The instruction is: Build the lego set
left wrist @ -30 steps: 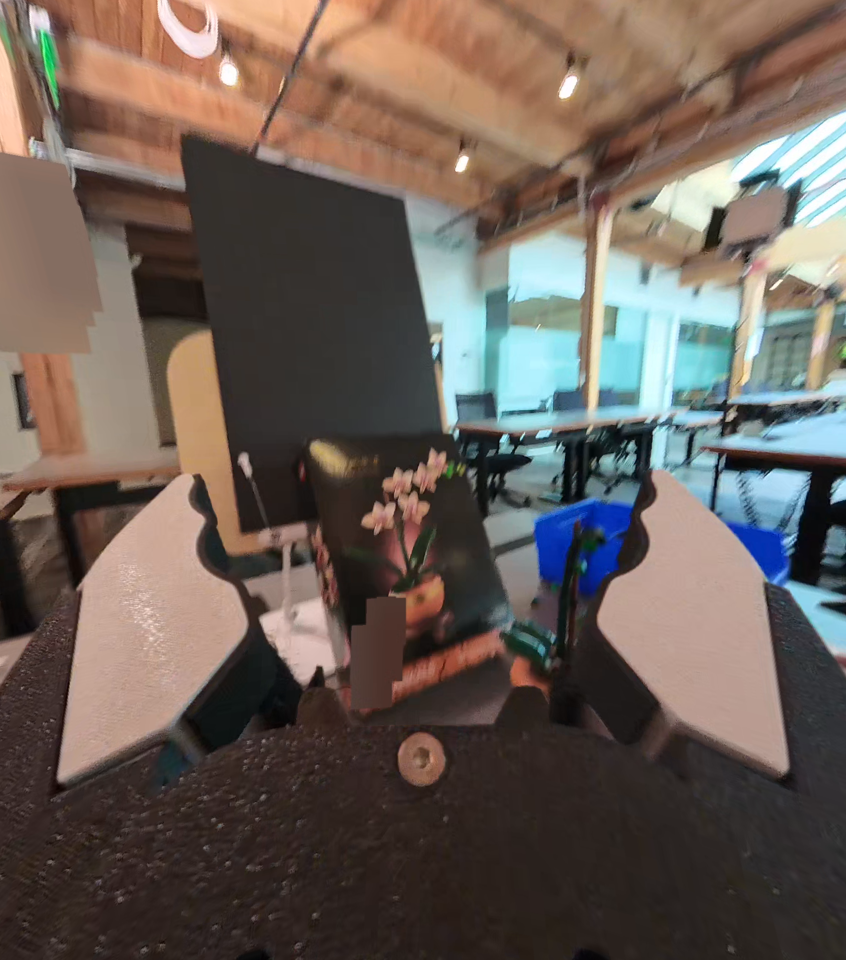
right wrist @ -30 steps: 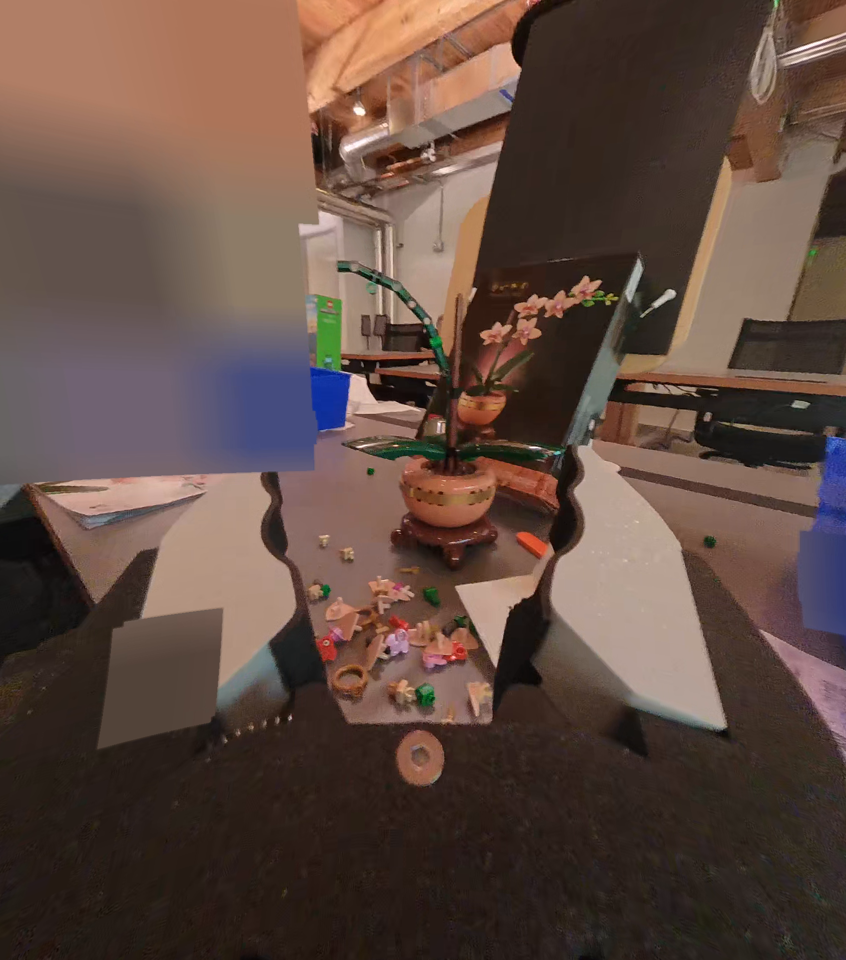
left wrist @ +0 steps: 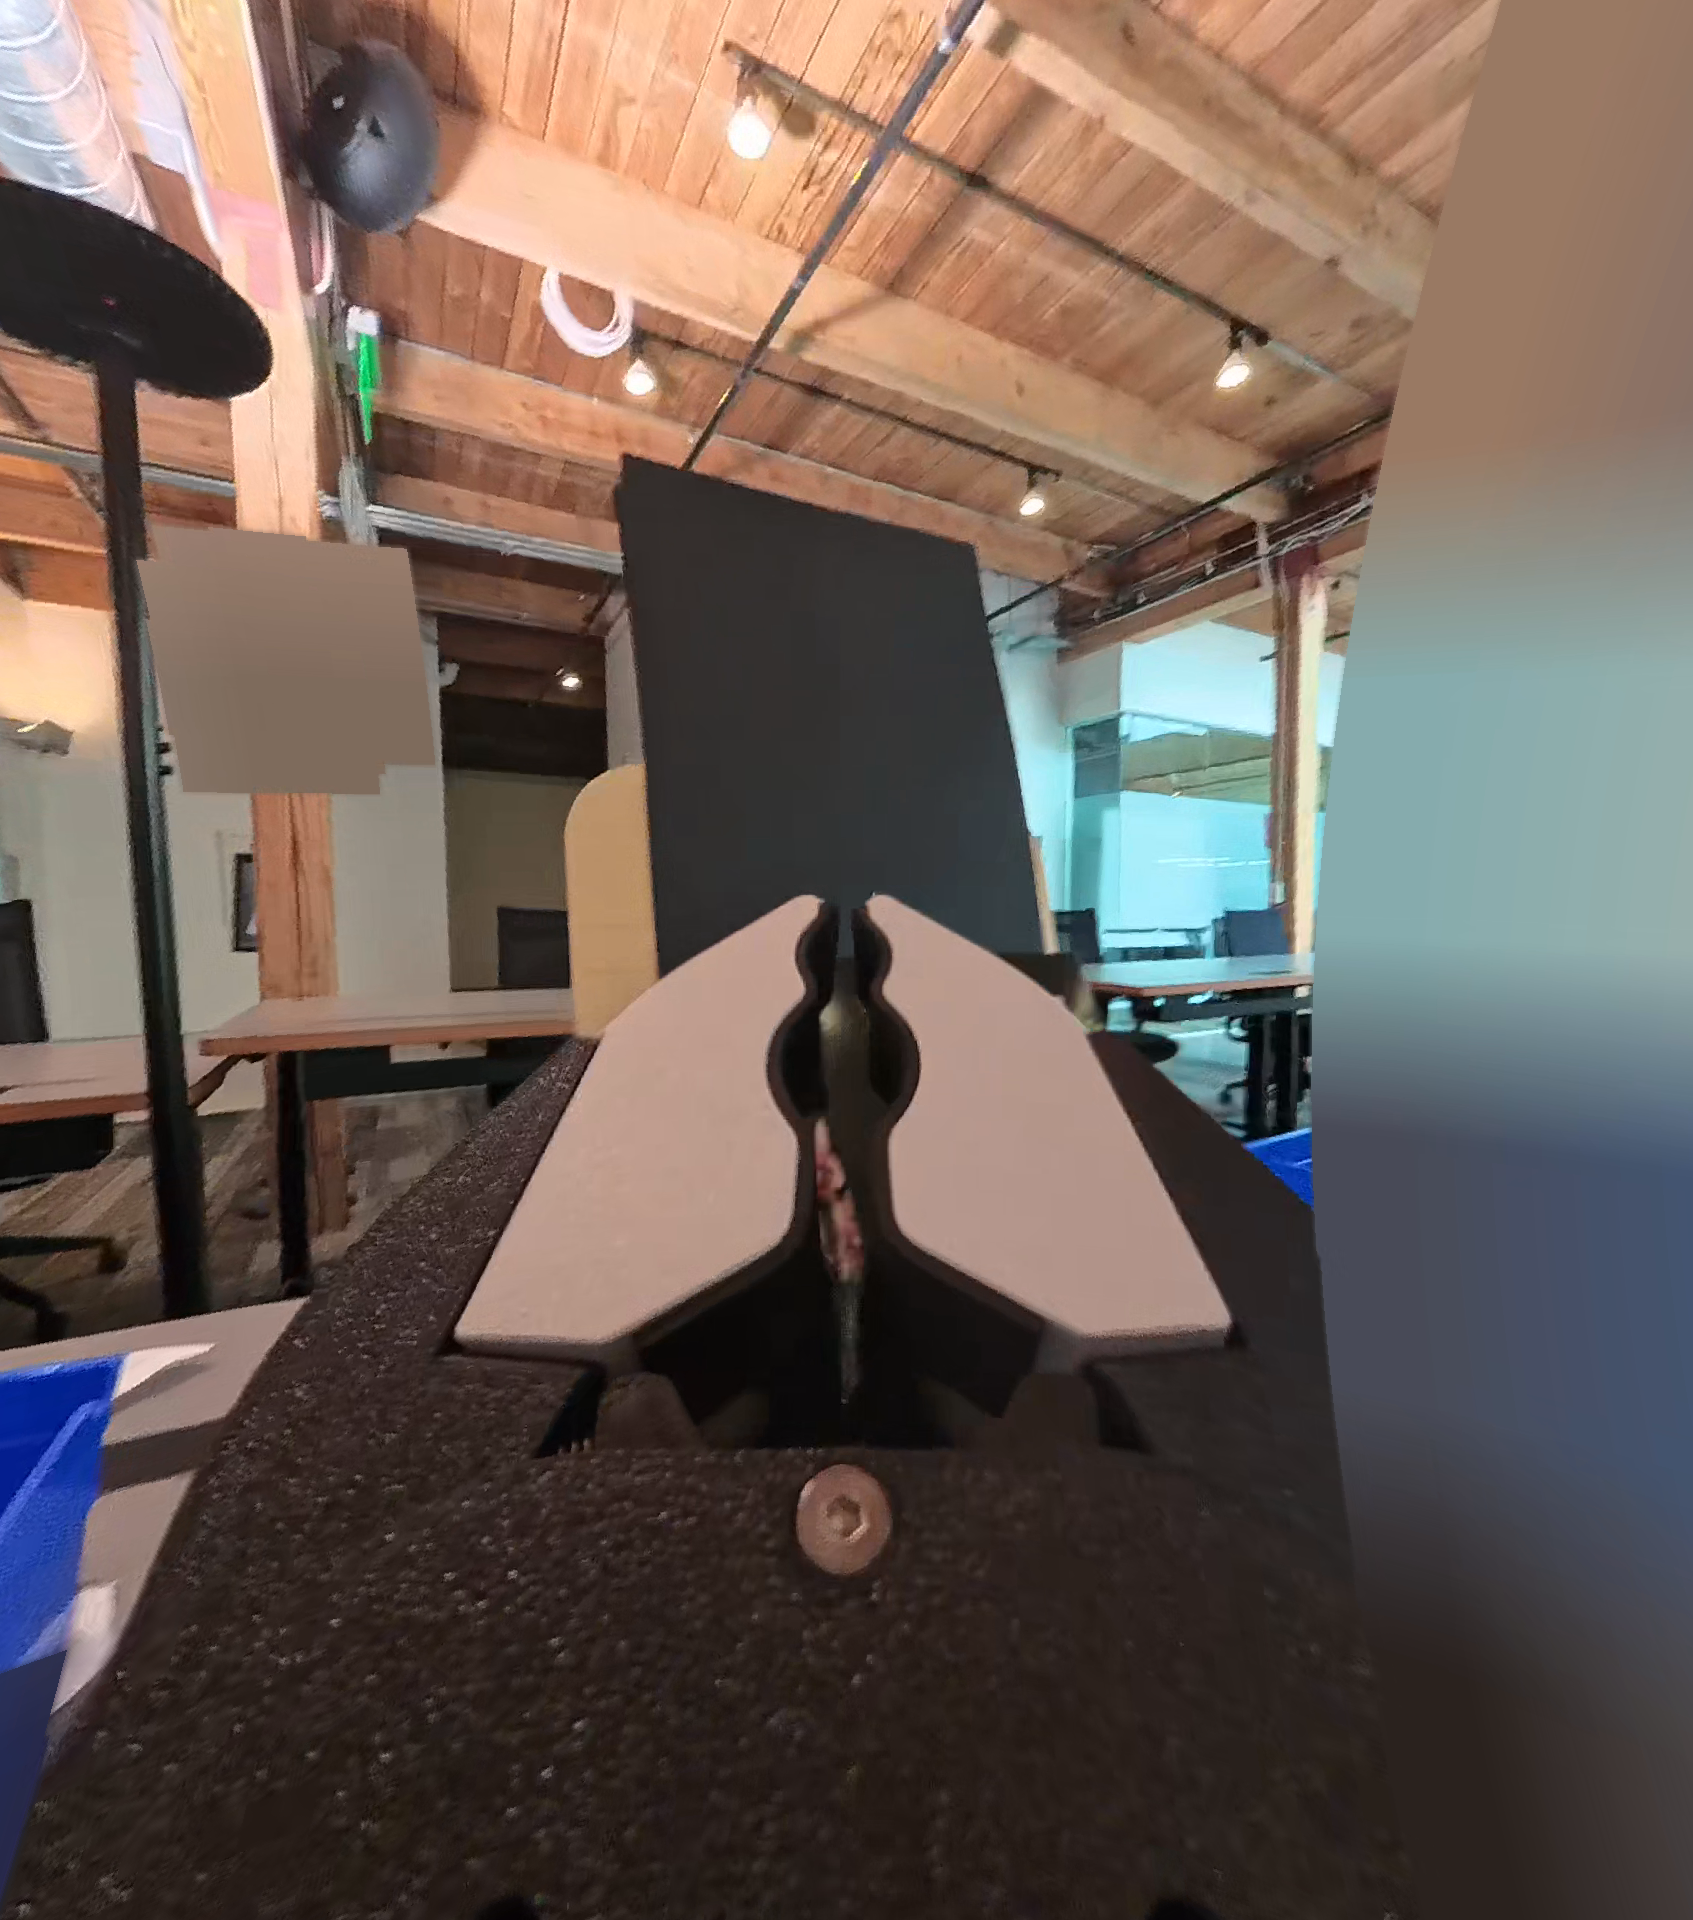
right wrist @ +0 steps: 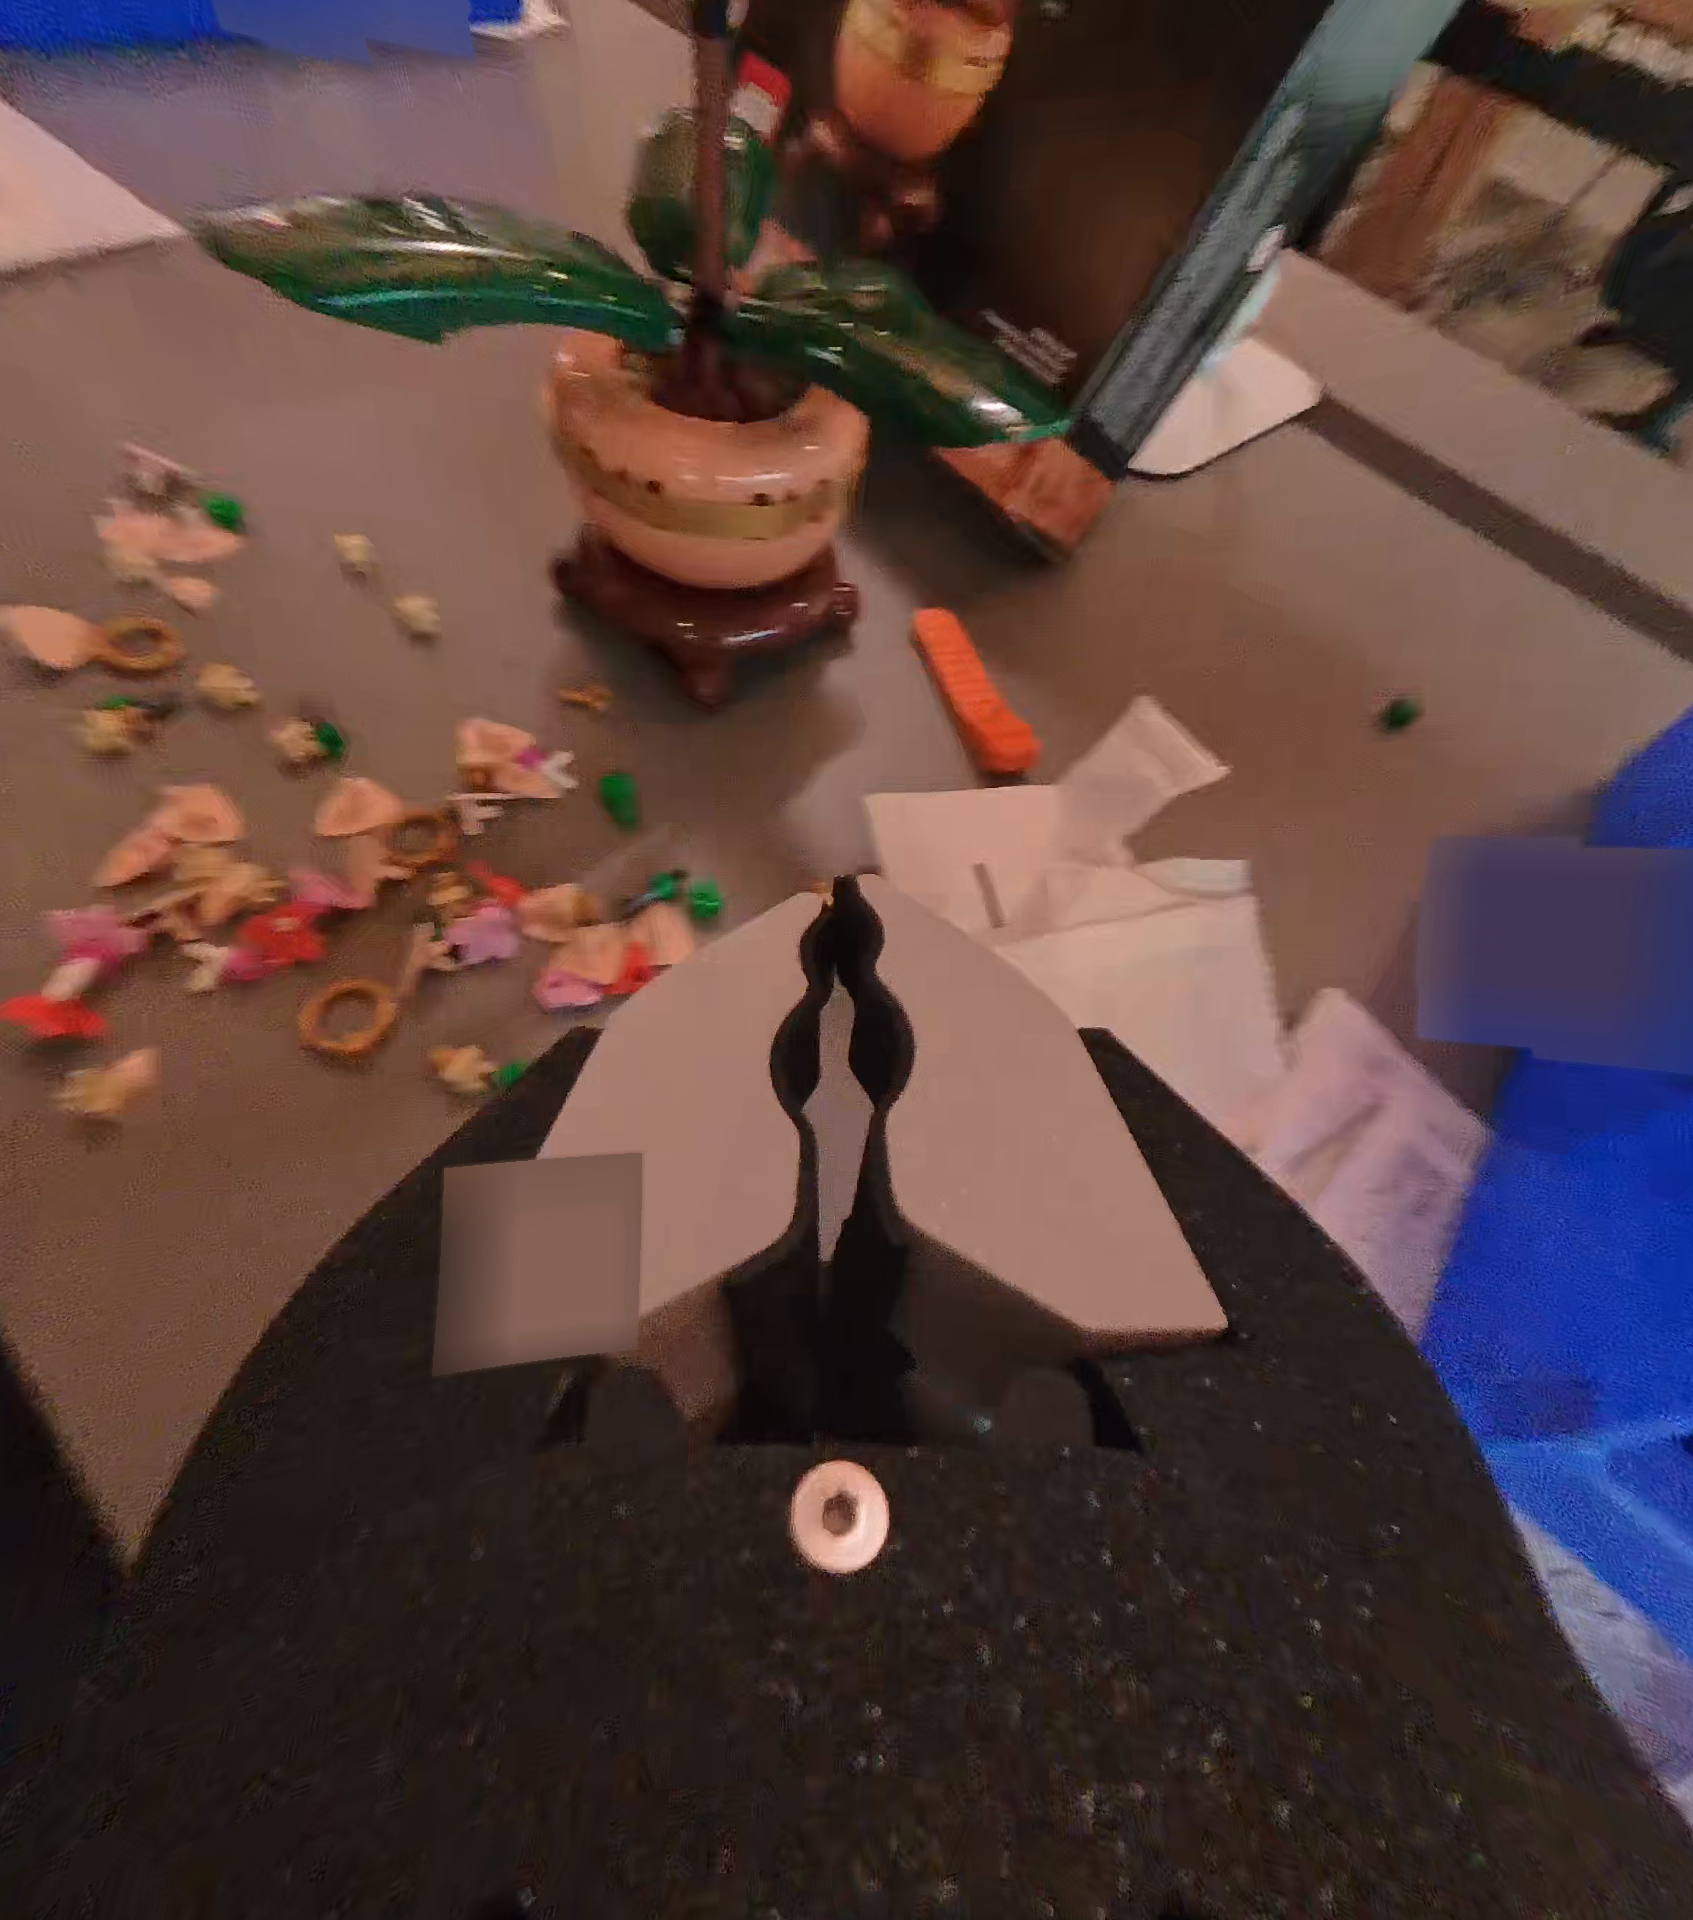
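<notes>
Many loose pcs on grey tabletop, wood-beam ceiling overhead.

Green leaves, peach gold-banded pot, orange brick separator, blue bin

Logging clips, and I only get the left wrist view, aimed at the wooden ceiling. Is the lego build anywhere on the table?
Observer: Yes, a tan lego flowerpot with green leaves stands on the grey table.
Operator: Any parts left?
Observer: Many small pink, tan and green loose pieces lie scattered beside it.
Operator: And the right gripper?
Observer: The right gripper is shut, near torn white paper bags.
</notes>
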Available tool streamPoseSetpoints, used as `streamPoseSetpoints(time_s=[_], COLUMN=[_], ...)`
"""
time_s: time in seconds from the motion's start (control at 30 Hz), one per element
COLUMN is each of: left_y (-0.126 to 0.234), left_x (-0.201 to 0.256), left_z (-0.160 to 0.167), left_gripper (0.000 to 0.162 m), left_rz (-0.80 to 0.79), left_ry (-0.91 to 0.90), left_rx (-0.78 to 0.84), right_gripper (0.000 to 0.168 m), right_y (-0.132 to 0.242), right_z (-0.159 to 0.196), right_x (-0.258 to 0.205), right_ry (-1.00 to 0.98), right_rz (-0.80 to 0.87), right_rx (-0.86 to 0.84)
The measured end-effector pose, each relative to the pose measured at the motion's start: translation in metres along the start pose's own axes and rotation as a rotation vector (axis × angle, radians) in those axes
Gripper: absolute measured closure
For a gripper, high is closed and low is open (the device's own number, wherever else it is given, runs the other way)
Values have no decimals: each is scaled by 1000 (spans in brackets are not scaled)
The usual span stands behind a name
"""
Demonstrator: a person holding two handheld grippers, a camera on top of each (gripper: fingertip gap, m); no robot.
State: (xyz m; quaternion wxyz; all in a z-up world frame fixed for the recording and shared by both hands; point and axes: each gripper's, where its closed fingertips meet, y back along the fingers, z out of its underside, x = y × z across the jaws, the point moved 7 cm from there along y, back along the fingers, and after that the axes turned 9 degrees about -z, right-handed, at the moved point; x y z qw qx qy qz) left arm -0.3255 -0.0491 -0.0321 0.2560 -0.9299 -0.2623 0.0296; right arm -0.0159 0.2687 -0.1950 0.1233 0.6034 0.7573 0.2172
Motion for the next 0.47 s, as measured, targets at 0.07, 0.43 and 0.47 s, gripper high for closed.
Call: streamPoseSetpoints(time_s=[0.07, 0.43, 0.47], left_y=[1, -11, -11], left_x=[-11, -11, -11], left_z=[2, 24, 25], left_gripper=[162, 87, 89], left_rz=[-153, -186, -169], left_ry=[-44, -168, -157], left_rx=[12, -103, -114], right_gripper=[168, 146, 146], right_y=[0, -36, -42], right_z=[5, 8, 11], right_x=[-17, 8, 12], right_ry=[-113, -104, -119], right_rz=[-159, -191, -193], right_rx=[-47, -228, -260])
